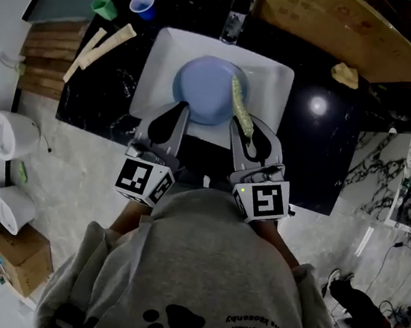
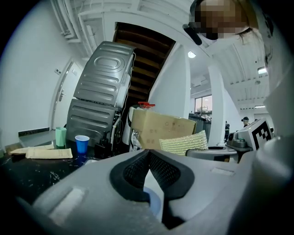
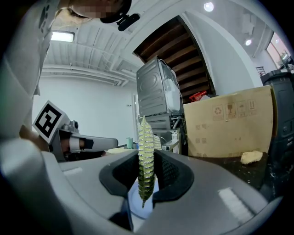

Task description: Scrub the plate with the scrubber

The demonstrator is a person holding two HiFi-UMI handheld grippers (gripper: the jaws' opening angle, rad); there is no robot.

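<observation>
Left tongs (image 1: pixel 184 112), head view: together, tips at plate (image 1: pixel 208 88) rim, in sink (image 1: pixel 277 75). Right tongs (image 1: pixel 239 123): clamped on scrubber (image 1: pixel 240 104), ahead over plate. Left gripper view: pads (image 2: pixel 133 172) meet above plate. Right gripper view: scrubber edge-on; best turned flat, pressed, circled.

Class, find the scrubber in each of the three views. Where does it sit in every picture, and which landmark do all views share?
Head view: the scrubber lies across the right side of the blue plate, held by the right gripper.
Left gripper view: right of centre, beyond the jaws.
Right gripper view: centre, upright between the jaws.
Shared landmark: the blue plate.
</observation>
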